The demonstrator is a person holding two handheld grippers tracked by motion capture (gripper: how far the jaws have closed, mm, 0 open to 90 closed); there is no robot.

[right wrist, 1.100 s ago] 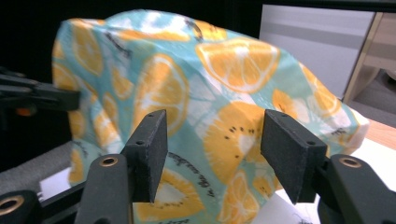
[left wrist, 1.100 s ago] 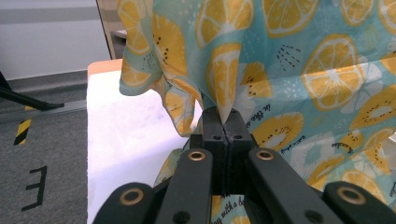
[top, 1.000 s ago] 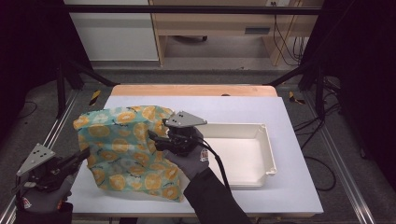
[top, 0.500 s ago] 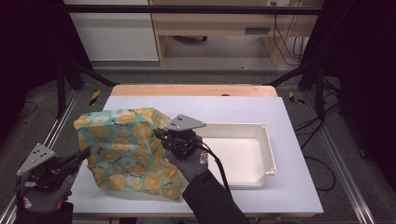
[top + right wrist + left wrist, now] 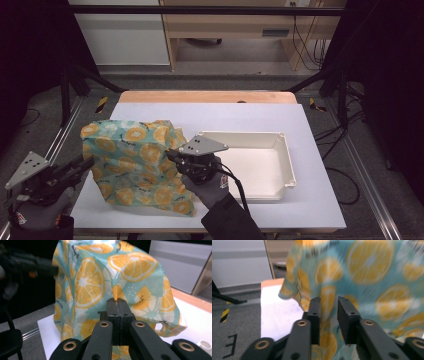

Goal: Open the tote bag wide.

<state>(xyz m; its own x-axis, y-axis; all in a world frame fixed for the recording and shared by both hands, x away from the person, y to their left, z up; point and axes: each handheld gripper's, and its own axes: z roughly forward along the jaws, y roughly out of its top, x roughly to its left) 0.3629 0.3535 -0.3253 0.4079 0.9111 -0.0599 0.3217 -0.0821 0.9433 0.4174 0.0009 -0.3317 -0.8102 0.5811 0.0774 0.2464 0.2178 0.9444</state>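
While pinched by right tool [image 5: 172, 156], orange-print cloth [image 5: 132, 165]

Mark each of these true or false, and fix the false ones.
1. The right gripper is shut on the cloth. True.
2. The left gripper is shut on the cloth. False: its jaws stand apart, with cloth in front of them.
3. The tray holds an orange. False: it is empty.
4. The tray lies to the right of the cloth in the high view. True.
5. The cloth lies flat. False: it is bunched and lifted.
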